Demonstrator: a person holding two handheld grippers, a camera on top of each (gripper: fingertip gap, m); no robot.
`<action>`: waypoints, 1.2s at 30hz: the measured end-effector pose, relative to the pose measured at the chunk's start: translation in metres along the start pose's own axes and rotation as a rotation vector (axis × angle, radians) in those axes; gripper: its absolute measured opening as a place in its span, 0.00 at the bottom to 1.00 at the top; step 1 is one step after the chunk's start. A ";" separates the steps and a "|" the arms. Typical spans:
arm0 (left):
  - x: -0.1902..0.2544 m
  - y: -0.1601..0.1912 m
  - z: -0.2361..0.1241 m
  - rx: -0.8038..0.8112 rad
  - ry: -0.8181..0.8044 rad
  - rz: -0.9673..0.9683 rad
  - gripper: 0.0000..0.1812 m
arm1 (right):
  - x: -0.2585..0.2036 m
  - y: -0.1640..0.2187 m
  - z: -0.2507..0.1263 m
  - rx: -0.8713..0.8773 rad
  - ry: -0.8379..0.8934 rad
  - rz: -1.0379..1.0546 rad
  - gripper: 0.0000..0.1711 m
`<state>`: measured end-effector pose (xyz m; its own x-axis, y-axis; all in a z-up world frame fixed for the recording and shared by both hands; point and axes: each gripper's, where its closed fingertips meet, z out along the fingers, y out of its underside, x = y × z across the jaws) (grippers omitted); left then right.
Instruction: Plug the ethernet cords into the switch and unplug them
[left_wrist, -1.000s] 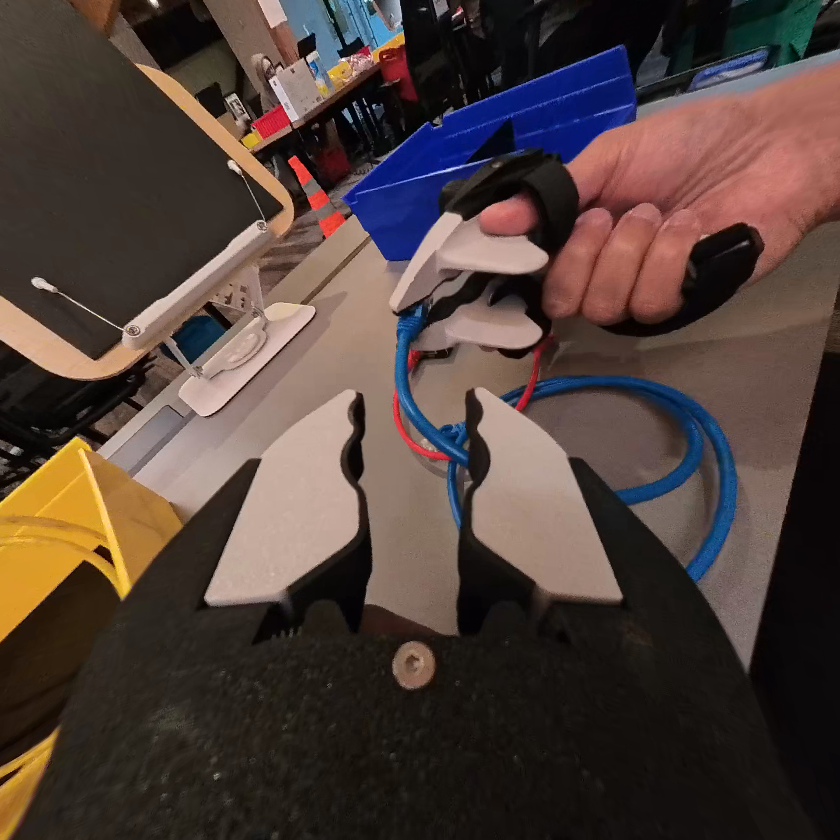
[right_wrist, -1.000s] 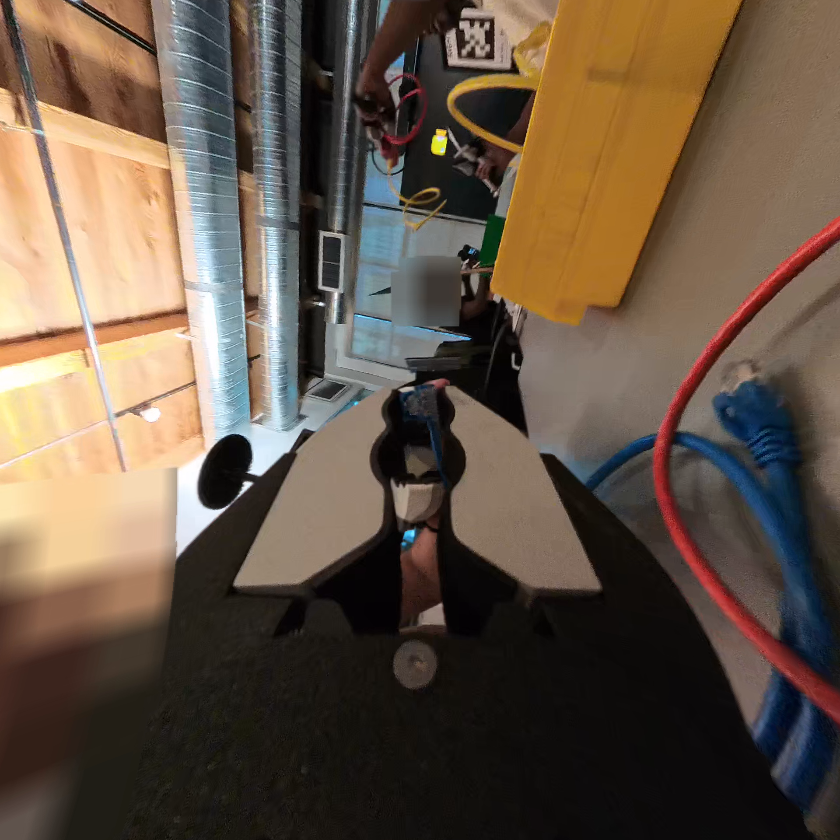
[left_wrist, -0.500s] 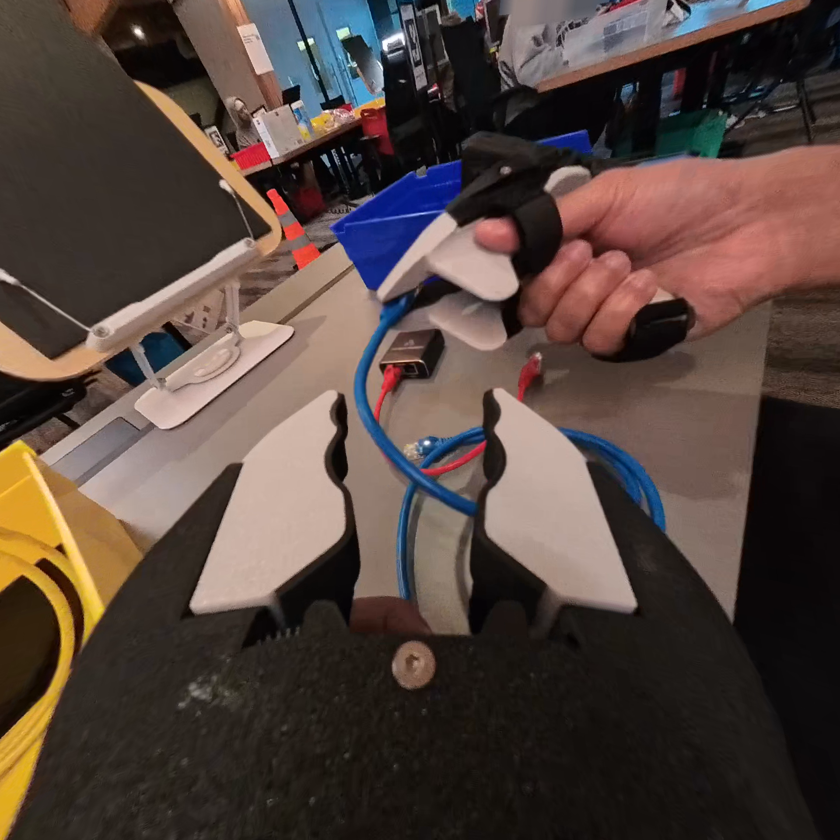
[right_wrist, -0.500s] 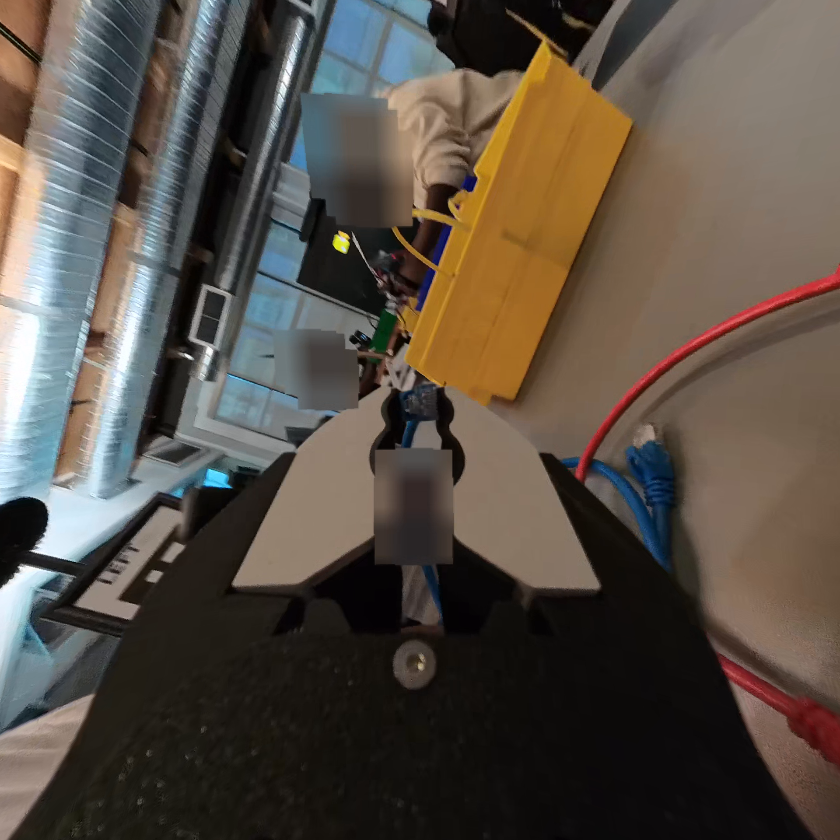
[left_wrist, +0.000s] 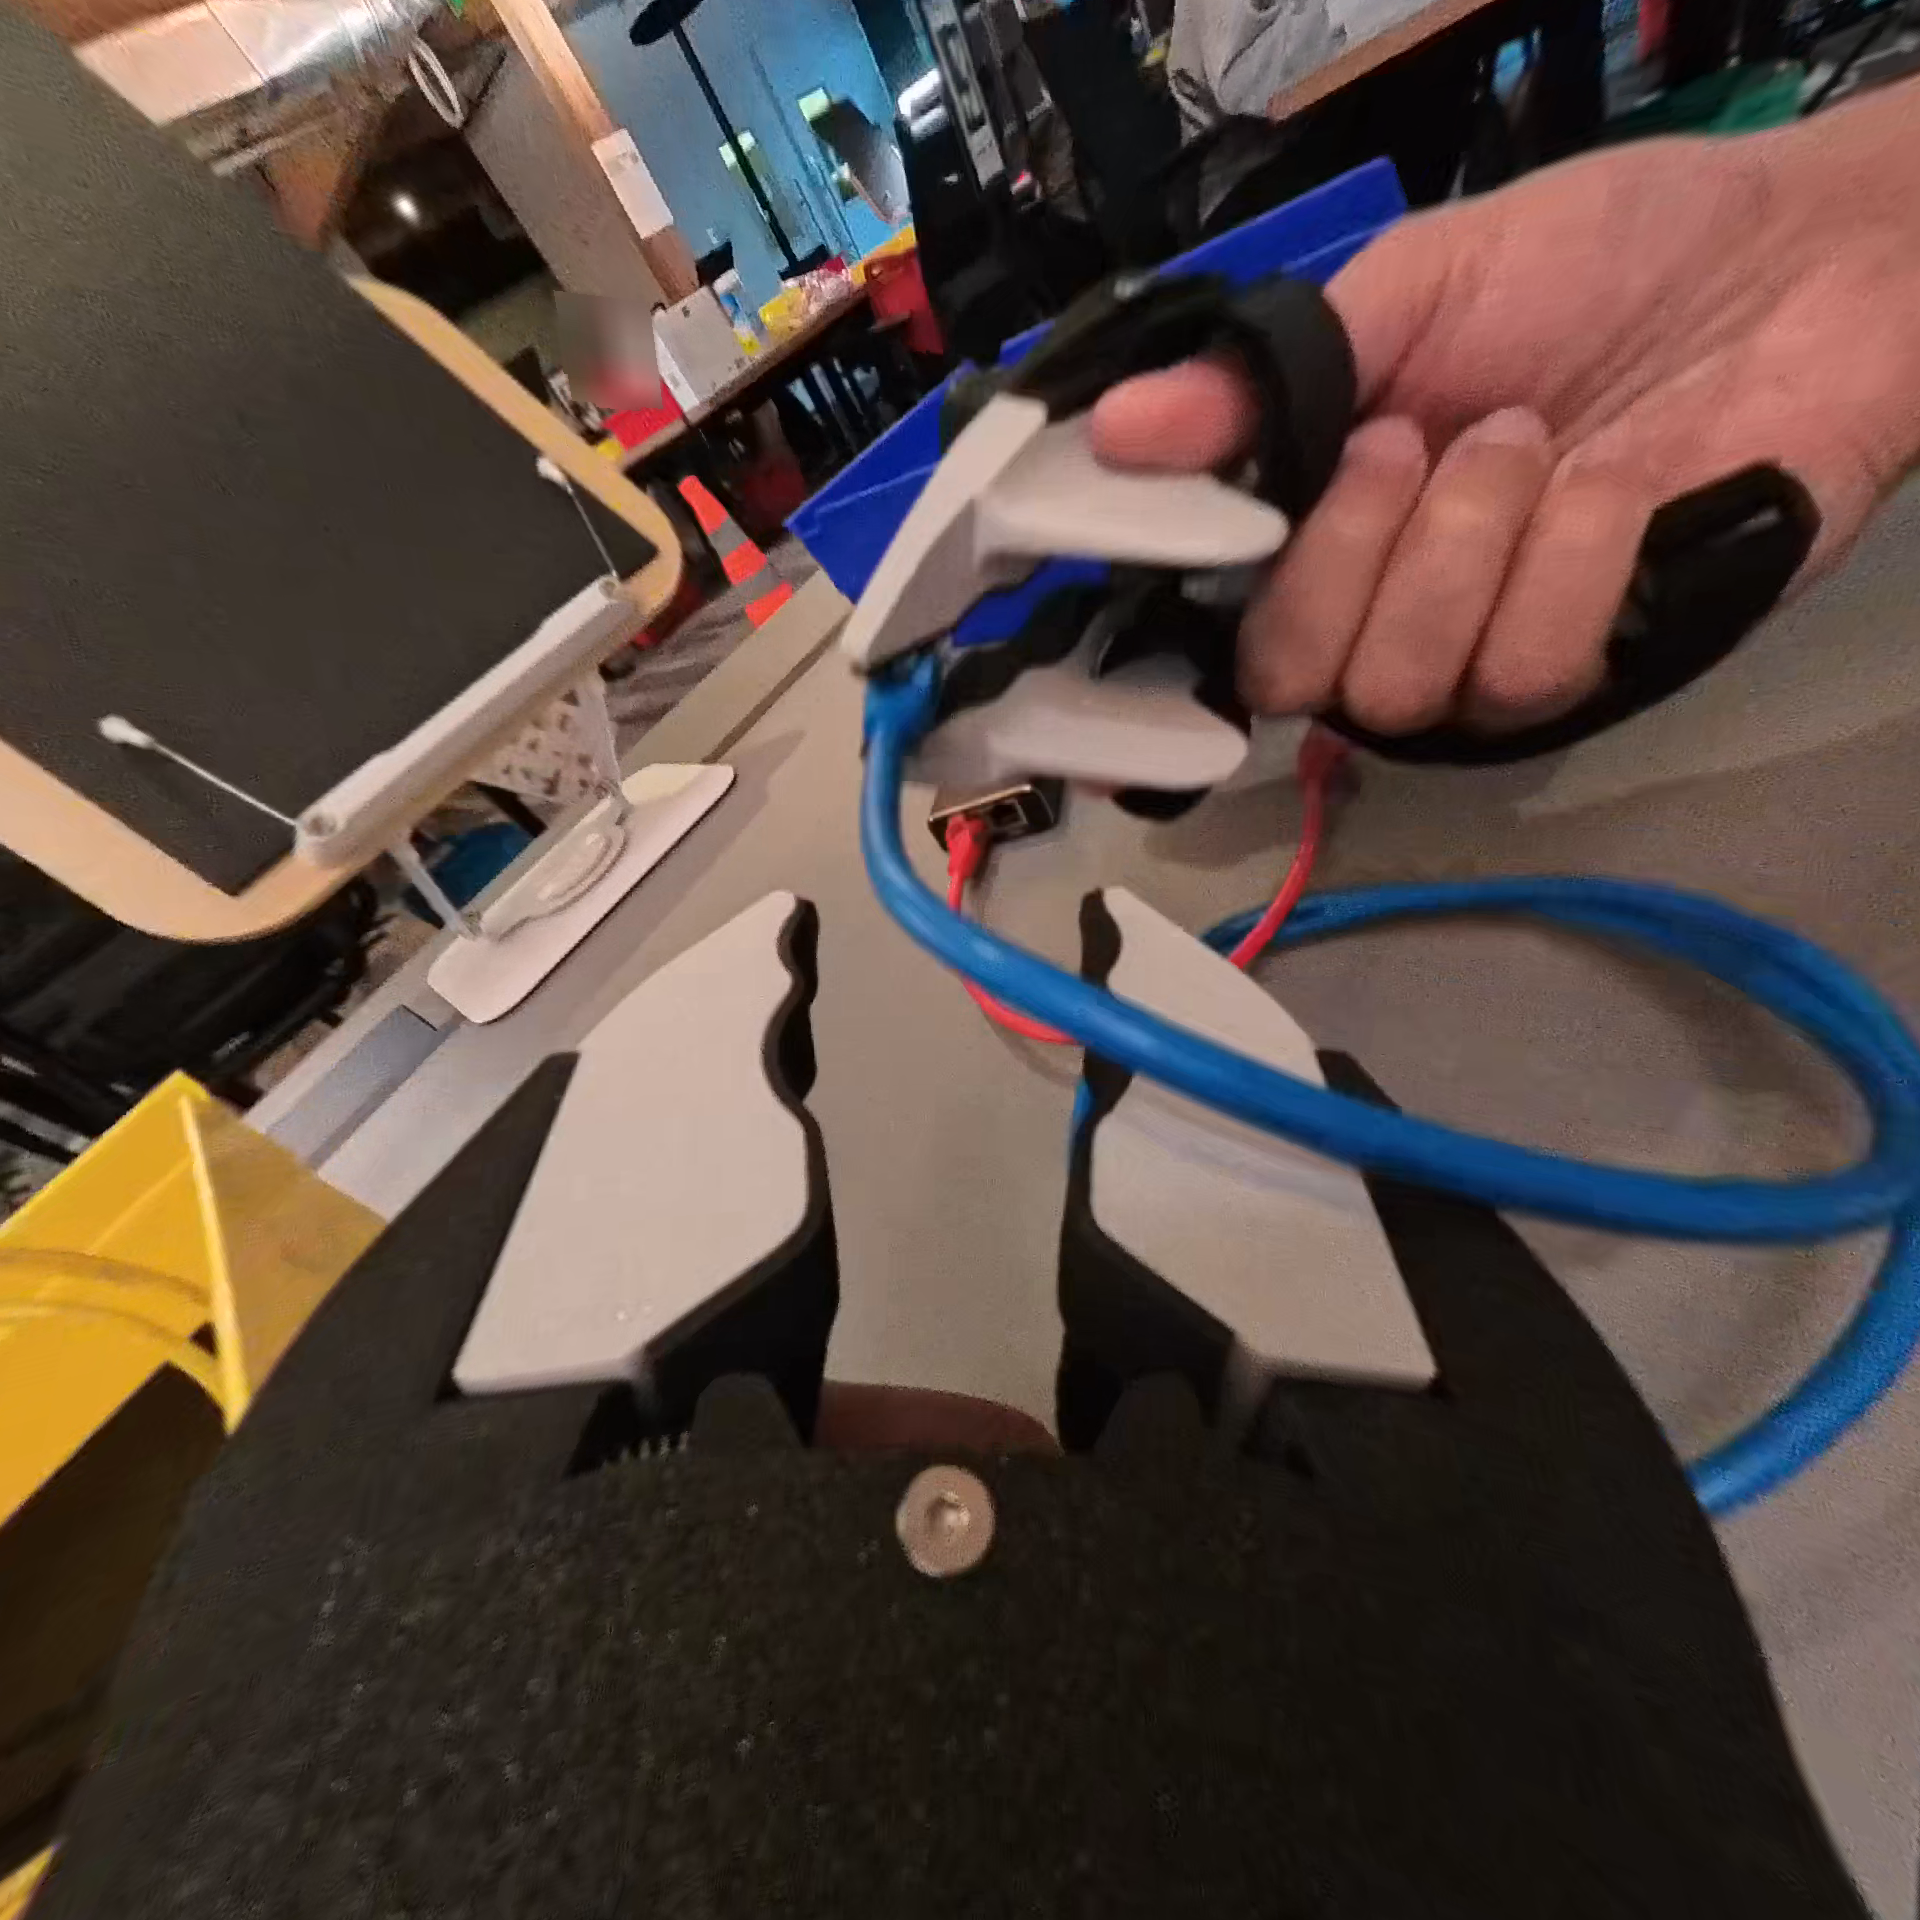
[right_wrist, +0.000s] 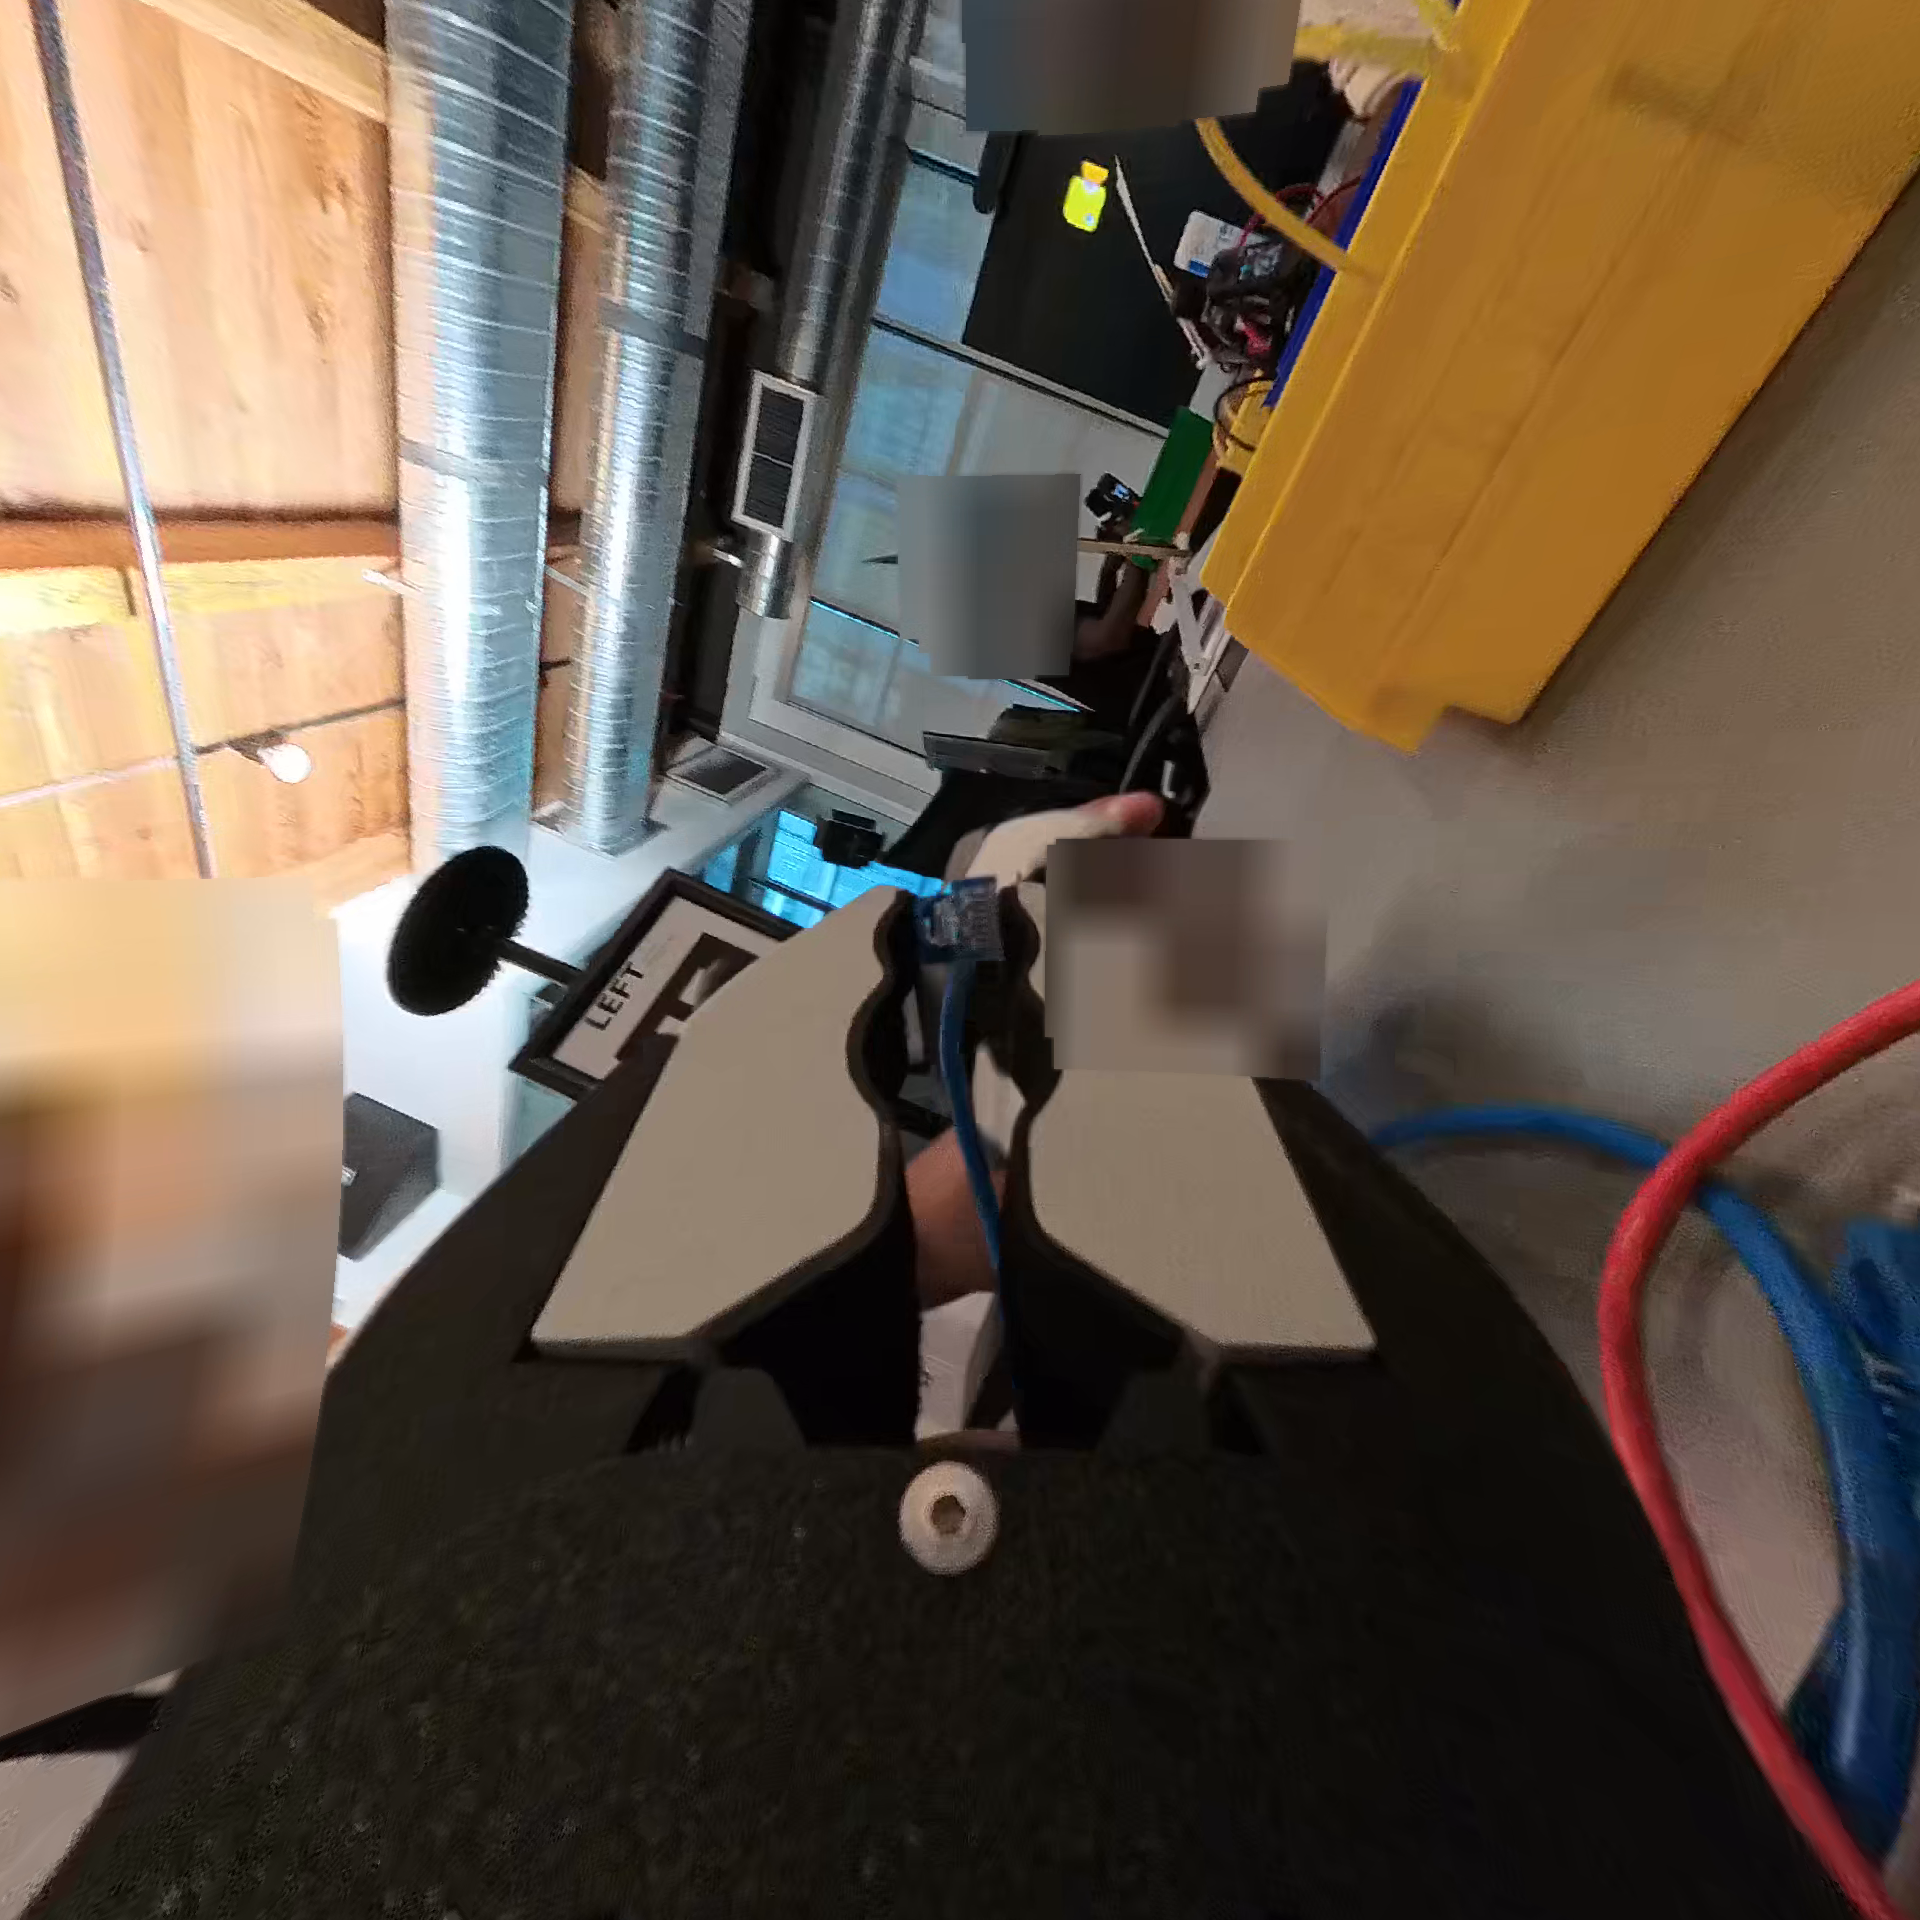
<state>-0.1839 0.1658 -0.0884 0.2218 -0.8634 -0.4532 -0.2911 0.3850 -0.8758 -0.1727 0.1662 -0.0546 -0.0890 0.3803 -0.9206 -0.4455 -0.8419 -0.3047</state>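
Only the left wrist view shows the small dark switch (left_wrist: 1000, 814) on the grey table (left_wrist: 1558, 831), a red cord (left_wrist: 1291, 894) plugged into it, and the right gripper (left_wrist: 894, 665) held just above it in a hand (left_wrist: 1538, 436). The right wrist view alone shows the blue cord (right_wrist: 971, 1143) running between the fingers, its plug (right_wrist: 961, 920) pinched at the tips. The left gripper (left_wrist: 945, 914) hangs with its jaws apart and empty, near the switch, the blue cord draped over its right finger.

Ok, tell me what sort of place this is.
Probably a shared workshop or lab: bare metal ducts overhead, parts bins in yellow and blue, and cluttered worktables behind.
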 end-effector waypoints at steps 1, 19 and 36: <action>0.002 -0.007 0.002 0.022 -0.024 0.016 0.23 | 0.004 0.002 0.004 0.021 -0.008 0.023 0.08; 0.000 -0.009 0.001 0.029 -0.026 -0.003 0.05 | 0.009 0.020 0.010 -0.099 -0.005 0.076 0.08; -0.015 -0.022 -0.006 0.072 -0.023 -0.118 0.05 | 0.001 -0.005 -0.014 -0.126 0.089 -0.122 0.17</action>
<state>-0.1862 0.1684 -0.0615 0.2723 -0.8965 -0.3495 -0.1944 0.3045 -0.9325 -0.1580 0.1657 -0.0574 0.0405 0.4518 -0.8912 -0.3330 -0.8349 -0.4384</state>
